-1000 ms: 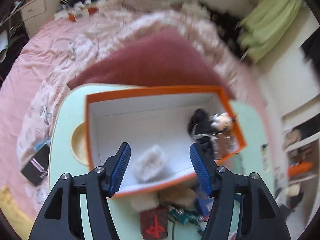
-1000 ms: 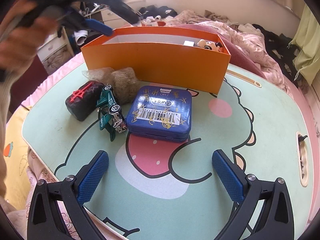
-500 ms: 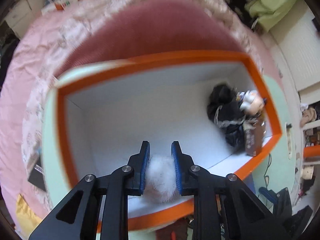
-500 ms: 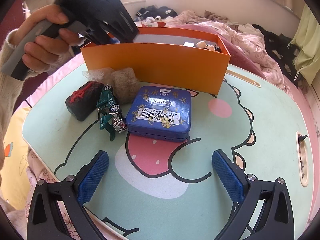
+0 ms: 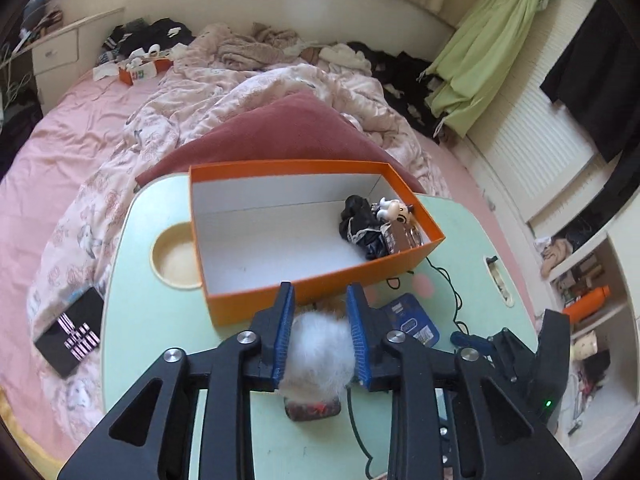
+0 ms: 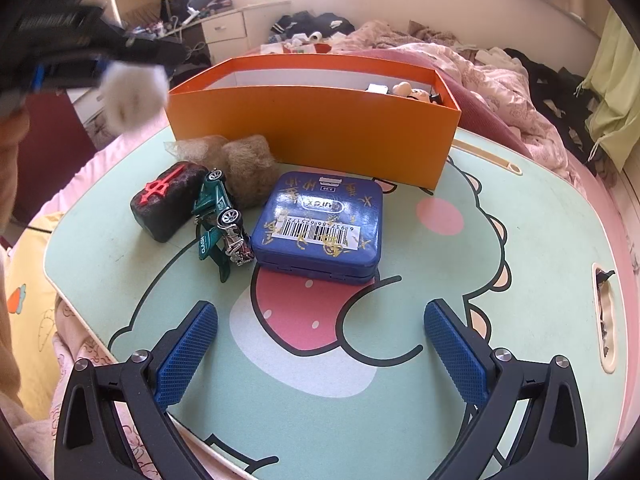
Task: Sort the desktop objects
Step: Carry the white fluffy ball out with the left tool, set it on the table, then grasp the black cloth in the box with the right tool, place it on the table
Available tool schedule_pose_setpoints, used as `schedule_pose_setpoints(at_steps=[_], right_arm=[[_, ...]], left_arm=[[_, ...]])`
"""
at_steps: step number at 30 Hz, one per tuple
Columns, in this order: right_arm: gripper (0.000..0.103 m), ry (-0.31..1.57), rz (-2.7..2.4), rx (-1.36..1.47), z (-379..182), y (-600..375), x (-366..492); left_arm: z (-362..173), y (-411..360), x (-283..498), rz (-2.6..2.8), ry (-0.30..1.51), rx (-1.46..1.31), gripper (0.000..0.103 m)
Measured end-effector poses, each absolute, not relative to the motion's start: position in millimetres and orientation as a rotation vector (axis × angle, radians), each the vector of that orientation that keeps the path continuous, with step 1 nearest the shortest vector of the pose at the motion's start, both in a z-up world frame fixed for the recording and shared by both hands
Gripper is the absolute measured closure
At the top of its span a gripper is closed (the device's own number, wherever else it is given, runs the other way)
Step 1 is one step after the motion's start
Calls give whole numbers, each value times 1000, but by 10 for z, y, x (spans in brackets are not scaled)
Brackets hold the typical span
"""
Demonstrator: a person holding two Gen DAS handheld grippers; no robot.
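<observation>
My left gripper holds a white fluffy ball between its blue pads, above the table just in front of the orange box. Its jaws are opening slightly, and the pads still press the fluff. In the right wrist view the ball hangs left of the box. My right gripper stands wide open and empty over the near table. On the table lie a blue tin, a green toy car, a black block with a red mark and brown fluff balls.
The box's right end holds a black cloth and a small figure. The mint table has a round cup recess left of the box. A black cable crosses the table. A dark card lies on the pink bedding.
The left gripper closed on the white fluffy ball inside the box, then drew back and up with it, out over the table's near side. The right gripper has not moved.
</observation>
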State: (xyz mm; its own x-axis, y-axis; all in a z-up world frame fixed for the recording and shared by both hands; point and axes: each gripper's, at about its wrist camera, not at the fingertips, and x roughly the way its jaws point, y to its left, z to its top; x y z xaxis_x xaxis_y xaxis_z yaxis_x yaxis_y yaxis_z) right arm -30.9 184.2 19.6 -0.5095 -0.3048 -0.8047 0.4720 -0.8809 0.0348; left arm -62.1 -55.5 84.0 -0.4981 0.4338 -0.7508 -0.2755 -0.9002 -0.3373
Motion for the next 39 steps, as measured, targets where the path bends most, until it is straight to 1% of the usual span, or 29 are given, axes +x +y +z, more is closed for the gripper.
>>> schedule_pose_setpoints(at_steps=[2, 3, 8, 10, 12, 14, 16, 18, 21, 22, 24, 25, 28, 33, 34, 35, 37, 39], right_arm=[[0, 262, -2383, 1217, 191, 1840, -310], [0, 261, -2383, 1217, 187, 1840, -311], [0, 262, -2383, 1217, 197, 1842, -310], [0, 262, -2382, 1218, 186, 1841, -316], [0, 262, -2382, 1218, 186, 1842, -317], [0, 263, -2383, 1219, 196, 1844, -316], [0, 264, -2384, 1219, 194, 1848, -317], [0, 265, -2385, 1220, 188, 1868, -306], [0, 265, -2386, 1221, 188, 1877, -304], [0, 267, -2389, 1221, 186, 1878, -299], [0, 268, -2391, 1223, 182, 1883, -299], [0, 269, -2390, 1223, 180, 1883, -300], [0, 270, -2391, 1224, 173, 1878, -297], [0, 269, -2392, 1228, 167, 1879, -302], [1, 264, -2390, 1231, 169, 1877, -306], [7, 254, -2383, 1235, 177, 1882, -329], [15, 207, -2361, 1224, 243, 1896, -381], [19, 138, -2357, 1182, 436, 1916, -463]], left_arm=[[753, -650, -593, 2406, -297, -1233, 49], [716, -686, -565, 2408, -321, -1213, 47], [596, -898, -260, 2532, -415, -1130, 47], [534, -916, -24, 2639, -381, -1085, 47], [466, -860, 349, 2763, -309, -972, 46], [402, -763, 596, 2828, -236, -896, 31], [283, -632, 759, 2862, -158, -876, 30], [120, -524, 795, 2868, -113, -890, 30], [-53, -432, 706, 2896, -93, -946, 29], [-74, -402, 724, 2920, -74, -930, 26], [-90, -260, 723, 2937, 43, -921, 19], [-85, -221, 726, 2927, 60, -904, 16], [-73, -240, 703, 2915, 34, -902, 11], [-87, -238, 683, 2921, 37, -883, 10], [-92, -244, 686, 2922, 36, -880, 10], [-103, -255, 687, 2923, 35, -877, 10], [-114, -270, 702, 2924, 35, -873, 10], [-117, -275, 704, 2924, 34, -869, 10]])
